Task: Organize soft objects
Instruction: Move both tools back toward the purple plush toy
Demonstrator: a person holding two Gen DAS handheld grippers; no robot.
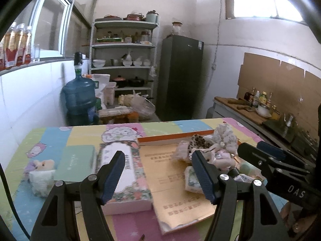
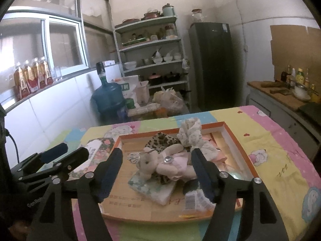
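Several soft things lie heaped in the orange-rimmed box [image 2: 236, 140] on the bench [image 2: 280, 150], and the one my next move turns on is the plush bear [image 2: 160, 164] on top of the heap. It lies straight ahead of my right gripper [image 2: 156, 172], framed between its two fingers, with its long axis running roughly across from finger to finger, head toward my left. My right gripper is spread wide and holds nothing. My left gripper [image 1: 158, 172] is also wide and empty, but it points at the floral box [image 1: 122, 172] beside the heap, so the bear sits off to its right. I judge the right one nearer and better lined up. A small white plush [image 1: 41, 178] sits apart, far left on the bench.
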